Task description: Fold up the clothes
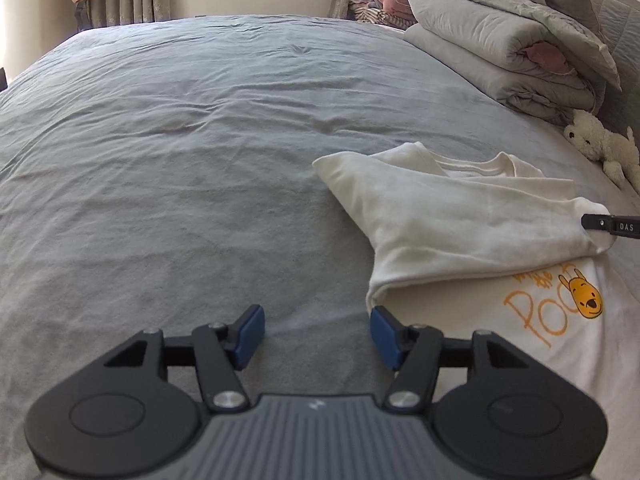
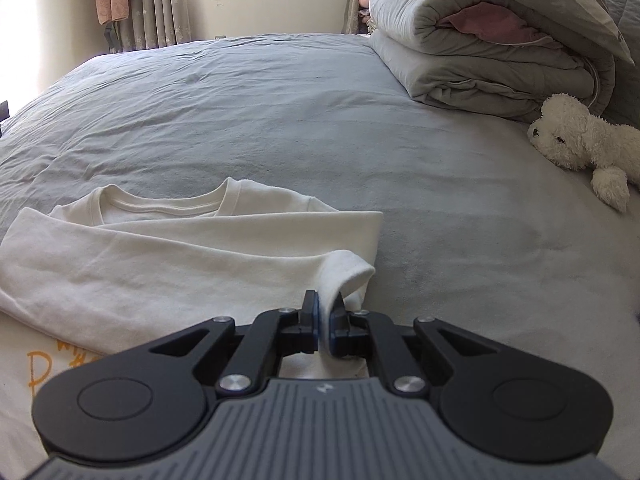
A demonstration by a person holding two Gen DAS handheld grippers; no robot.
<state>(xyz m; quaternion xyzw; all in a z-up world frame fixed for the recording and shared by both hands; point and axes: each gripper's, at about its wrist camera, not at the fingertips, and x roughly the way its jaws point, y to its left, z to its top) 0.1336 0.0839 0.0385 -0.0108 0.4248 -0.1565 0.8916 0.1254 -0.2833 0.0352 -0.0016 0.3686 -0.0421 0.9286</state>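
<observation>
A white long-sleeved shirt (image 1: 460, 216) with an orange Pooh print (image 1: 560, 300) lies on the grey bed; its sleeves are folded across the chest. My left gripper (image 1: 318, 330) is open and empty, low over the bedsheet, its right pad just beside the shirt's folded left edge. My right gripper (image 2: 325, 322) is shut on the cuff of one sleeve (image 2: 348, 276) at the shirt's right side. The shirt (image 2: 160, 248) with its collar (image 2: 160, 204) fills the left of the right wrist view. The right gripper's fingertip (image 1: 596, 223) shows at the right edge of the left wrist view.
A stack of folded grey quilts (image 1: 504, 44) (image 2: 492, 52) sits at the bed's far right. A white plush toy (image 2: 580, 144) (image 1: 604, 146) lies by it. Wrinkled grey bedsheet (image 1: 200, 140) spreads to the left. Curtains and a wall stand beyond the bed.
</observation>
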